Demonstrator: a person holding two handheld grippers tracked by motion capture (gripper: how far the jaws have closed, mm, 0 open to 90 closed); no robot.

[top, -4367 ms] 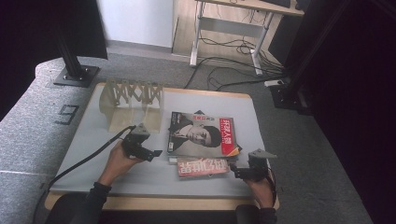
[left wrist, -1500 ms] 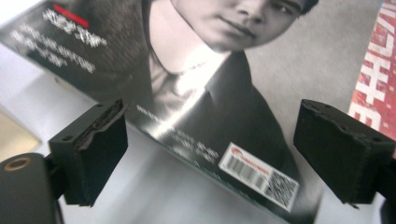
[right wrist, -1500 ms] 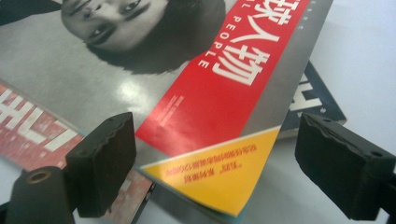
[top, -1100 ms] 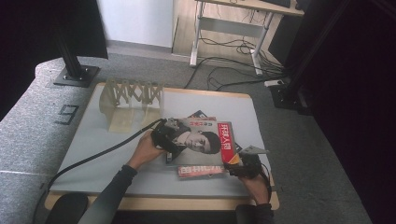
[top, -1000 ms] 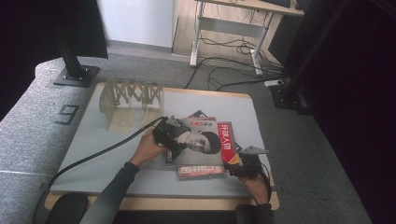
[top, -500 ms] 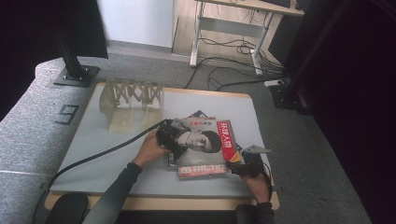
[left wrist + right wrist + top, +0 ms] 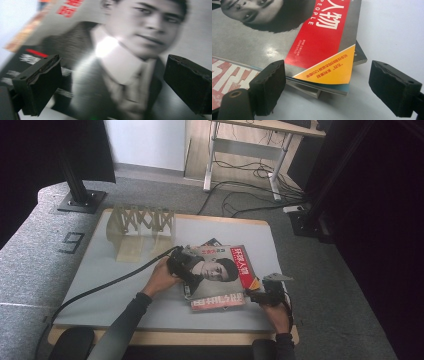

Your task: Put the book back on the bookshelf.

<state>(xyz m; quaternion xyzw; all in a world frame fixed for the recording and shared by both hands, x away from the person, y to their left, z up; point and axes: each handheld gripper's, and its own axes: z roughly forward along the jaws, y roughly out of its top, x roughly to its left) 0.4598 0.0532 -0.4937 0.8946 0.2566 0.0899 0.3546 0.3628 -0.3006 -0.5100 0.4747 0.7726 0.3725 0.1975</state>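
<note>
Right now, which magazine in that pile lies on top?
The grey magazine with the face and red title strip; the red-lettered magazine and others poke out beneath it.

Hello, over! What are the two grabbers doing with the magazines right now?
Left gripper open over top magazine. Right gripper open at its yellow corner. Nothing gripped. No obstruction.

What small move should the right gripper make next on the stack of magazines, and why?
Probably ease the right gripper forward and close on the yellow corner of the top magazine. Its fingers stand open on either side of that corner without pressing it, and the left gripper, also open, sits over the cover's other side, so the stack looks unsecured.
</note>
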